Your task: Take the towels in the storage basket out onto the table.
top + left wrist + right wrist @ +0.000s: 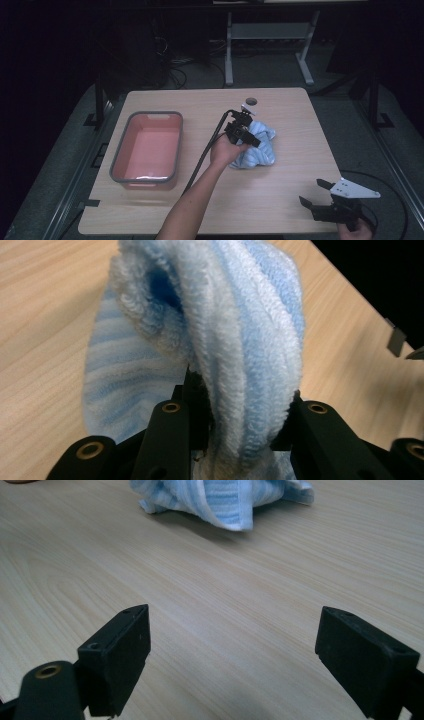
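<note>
Tongs on your left [248, 140] are pinching the blue towel [260, 150] tight (right tongs [314, 196] gaping, empty), so you're wanting to lift slowly toward the pink tub [120, 155].

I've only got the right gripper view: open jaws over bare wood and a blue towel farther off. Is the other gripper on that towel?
Observer: Yes. The left gripper is shut on the blue towel, a thick fold pinched between its jaws.
Operator: Anything else on the table?
Observer: A pink bin with a grey rim sits toward the left side, apart from the towel.
Operator: Anything in it?
Observer: It looks empty in the high view.
Operator: Where is my gripper?
Observer: The right gripper hangs at the table's near right corner, jaws open.
</note>
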The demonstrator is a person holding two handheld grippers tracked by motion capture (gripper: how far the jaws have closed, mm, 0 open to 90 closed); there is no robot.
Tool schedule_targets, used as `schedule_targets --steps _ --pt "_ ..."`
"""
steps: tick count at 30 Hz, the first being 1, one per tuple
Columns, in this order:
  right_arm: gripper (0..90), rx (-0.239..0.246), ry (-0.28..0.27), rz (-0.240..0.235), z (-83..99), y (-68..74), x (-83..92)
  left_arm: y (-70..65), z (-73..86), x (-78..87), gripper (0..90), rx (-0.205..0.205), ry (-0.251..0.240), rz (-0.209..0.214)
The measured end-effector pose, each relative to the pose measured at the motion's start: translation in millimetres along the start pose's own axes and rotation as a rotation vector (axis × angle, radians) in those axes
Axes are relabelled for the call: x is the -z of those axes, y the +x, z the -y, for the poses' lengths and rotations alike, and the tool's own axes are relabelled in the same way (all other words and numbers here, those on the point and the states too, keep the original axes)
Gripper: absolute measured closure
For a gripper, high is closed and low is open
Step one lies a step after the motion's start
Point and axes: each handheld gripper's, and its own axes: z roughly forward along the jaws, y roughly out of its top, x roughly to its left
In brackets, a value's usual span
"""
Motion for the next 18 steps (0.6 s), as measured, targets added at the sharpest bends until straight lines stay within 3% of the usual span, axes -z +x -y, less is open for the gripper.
schedule_targets --steps 18 --pt "14.0 0.003 -0.006 -0.002 -0.3 -0.3 0.1 2.6 6.6 -23.5 66.8 0.018 0.027 0.007"
